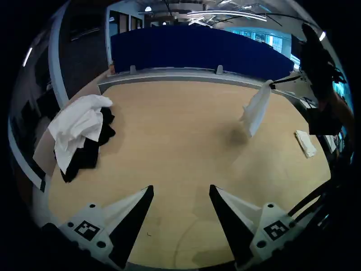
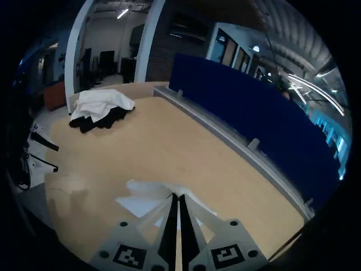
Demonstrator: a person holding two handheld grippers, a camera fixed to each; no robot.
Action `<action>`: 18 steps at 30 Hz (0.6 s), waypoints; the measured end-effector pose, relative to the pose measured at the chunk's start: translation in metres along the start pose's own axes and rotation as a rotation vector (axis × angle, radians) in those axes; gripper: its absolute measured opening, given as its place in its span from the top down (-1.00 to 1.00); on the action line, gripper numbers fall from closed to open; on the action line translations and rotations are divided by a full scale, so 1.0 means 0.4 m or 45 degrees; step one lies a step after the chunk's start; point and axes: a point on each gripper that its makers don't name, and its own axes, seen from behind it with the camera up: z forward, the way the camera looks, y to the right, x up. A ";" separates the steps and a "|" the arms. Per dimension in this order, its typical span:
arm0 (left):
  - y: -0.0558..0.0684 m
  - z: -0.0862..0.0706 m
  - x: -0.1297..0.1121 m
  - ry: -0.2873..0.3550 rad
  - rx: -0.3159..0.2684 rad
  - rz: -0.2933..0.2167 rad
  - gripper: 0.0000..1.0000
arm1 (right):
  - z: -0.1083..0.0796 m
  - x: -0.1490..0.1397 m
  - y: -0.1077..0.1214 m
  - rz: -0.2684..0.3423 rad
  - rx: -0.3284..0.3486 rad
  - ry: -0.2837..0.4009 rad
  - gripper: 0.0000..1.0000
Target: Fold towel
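Note:
A white towel (image 1: 256,109) hangs in the air above the wooden table (image 1: 180,135), pinched at its top corner by my right gripper (image 1: 276,82) at the far right. In the right gripper view that gripper (image 2: 177,196) is shut on the towel (image 2: 149,195), which drapes below its fingertips. My left gripper (image 1: 180,189) is open low over the near part of the table, nothing between its fingers. A shadow of the towel lies on the wood beneath it.
A heap of white and black cloth (image 1: 80,131) lies at the table's left edge, also seen as a cloth heap (image 2: 101,108) far off. A folded white towel (image 1: 305,143) rests at the right edge. A blue partition (image 1: 198,52) runs along the back.

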 end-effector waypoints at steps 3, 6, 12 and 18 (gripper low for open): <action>0.009 0.002 0.005 0.000 -0.007 0.005 -0.83 | -0.018 -0.008 0.025 0.015 -0.017 0.000 0.94; 0.019 0.006 0.009 -0.001 -0.014 0.009 -0.83 | -0.039 -0.021 0.056 0.025 -0.038 -0.003 0.94; 0.040 0.018 0.019 -0.003 -0.030 0.021 -0.83 | -0.085 -0.058 0.129 0.042 -0.086 -0.023 0.94; 0.065 0.025 0.029 -0.005 -0.043 0.040 -0.83 | -0.134 -0.107 0.203 0.051 -0.134 -0.046 0.94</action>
